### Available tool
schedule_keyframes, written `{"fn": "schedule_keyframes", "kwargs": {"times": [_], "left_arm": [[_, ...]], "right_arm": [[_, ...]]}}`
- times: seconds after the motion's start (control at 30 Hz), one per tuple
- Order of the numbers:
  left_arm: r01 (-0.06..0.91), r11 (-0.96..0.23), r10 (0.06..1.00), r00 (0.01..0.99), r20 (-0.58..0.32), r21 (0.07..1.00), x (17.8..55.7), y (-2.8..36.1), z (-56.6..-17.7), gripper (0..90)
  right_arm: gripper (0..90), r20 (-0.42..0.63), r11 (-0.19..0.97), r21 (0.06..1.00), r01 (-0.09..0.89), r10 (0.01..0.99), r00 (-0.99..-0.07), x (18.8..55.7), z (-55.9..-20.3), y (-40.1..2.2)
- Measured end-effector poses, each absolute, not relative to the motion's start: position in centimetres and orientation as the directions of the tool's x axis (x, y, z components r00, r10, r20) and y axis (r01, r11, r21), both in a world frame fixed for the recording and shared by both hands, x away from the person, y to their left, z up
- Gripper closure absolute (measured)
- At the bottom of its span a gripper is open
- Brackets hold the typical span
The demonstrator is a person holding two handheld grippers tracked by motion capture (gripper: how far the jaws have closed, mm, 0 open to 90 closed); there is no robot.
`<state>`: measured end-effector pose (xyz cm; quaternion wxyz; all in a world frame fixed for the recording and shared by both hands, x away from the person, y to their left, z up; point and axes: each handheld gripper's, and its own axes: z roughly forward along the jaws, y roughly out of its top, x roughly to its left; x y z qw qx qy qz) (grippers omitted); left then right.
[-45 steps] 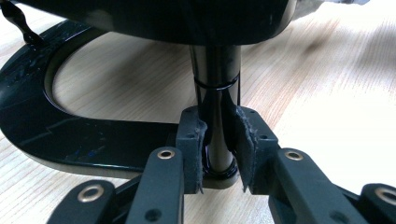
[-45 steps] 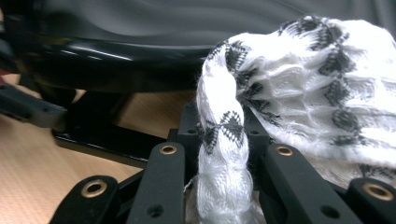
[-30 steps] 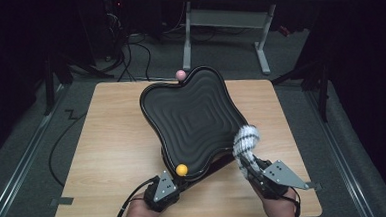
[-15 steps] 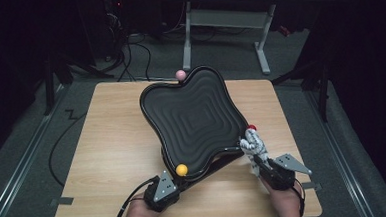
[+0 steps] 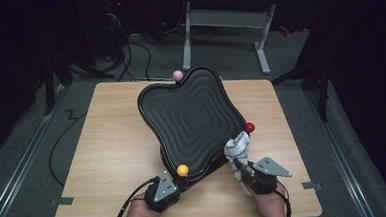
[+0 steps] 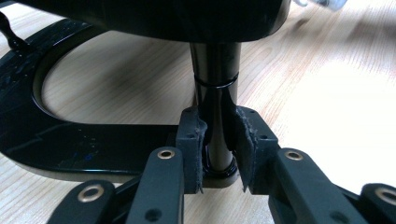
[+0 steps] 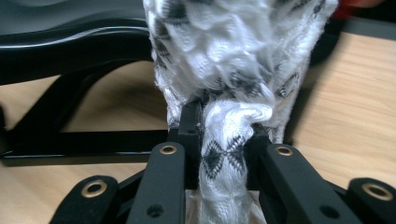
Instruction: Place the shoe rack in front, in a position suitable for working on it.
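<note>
**Cloth against the tray, stand pinned at the post**

Cloth first: the white and black knit cloth (image 7: 233, 70) is soft and limp, bunching and folding wherever it is squeezed. Your right gripper (image 5: 240, 167) has its fingers (image 7: 189, 123) clenched on a twisted neck of it, and the loose bulk billows past the tips against the near right edge of the black tray (image 5: 191, 116), just under the red ball (image 5: 250, 127). Gripping the twisted part is sound; a hold on the loose bulk would likely slip.

The tray looks like stiff, glossy plastic with stepped ridges, tilted on a black stand over the bench (image 5: 108, 158). It is probably light and inclined to rock or slide under rubbing, so bracing it matters. Your left gripper (image 5: 171, 182) does that: its fingers (image 6: 192, 140) are clamped around the smooth round post (image 6: 215, 88) low down, just above the curved base (image 6: 56, 140). The post is slick, so keep that hold firm.

A yellow ball (image 5: 182, 169) and a pink ball (image 5: 178, 75) sit at other tray corners.

No brand, label or writing can be read anywhere.
</note>
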<state>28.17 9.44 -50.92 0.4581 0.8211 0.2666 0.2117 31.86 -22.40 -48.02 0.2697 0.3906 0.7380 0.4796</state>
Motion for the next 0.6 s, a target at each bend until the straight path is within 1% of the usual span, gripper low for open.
{"fn": "schedule_keyframes", "kwargs": {"times": [0.17, 0.27, 0.37, 0.6], "left_arm": [[0.244, -0.439, 0.631, 0.769, 0.104, 0.865, 28.2, 9.4, -50.9, 72.3], [0.243, -0.44, 0.631, 0.769, 0.104, 0.864, 28.2, 9.5, -50.9, 72.2], [0.243, -0.441, 0.63, 0.77, 0.104, 0.864, 28.2, 9.5, -50.9, 72.3], [0.243, -0.442, 0.63, 0.77, 0.105, 0.863, 28.2, 9.4, -50.9, 72.2]], "right_arm": [[76.5, -0.08, 0.317, 0.909, 0.269, 0.767, -0.636, 31.3, -48.1, -18.7], [76.4, -0.104, 0.34, 0.906, 0.253, 0.757, -0.645, 31.1, -48.1, -18.0], [76.4, -0.101, 0.324, 0.908, 0.266, 0.784, -0.613, 31.4, -48.0, -18.9], [76.4, -0.03, 0.202, 0.928, 0.313, 0.878, -0.478, 32.2, -47.6, -23.3]]}}
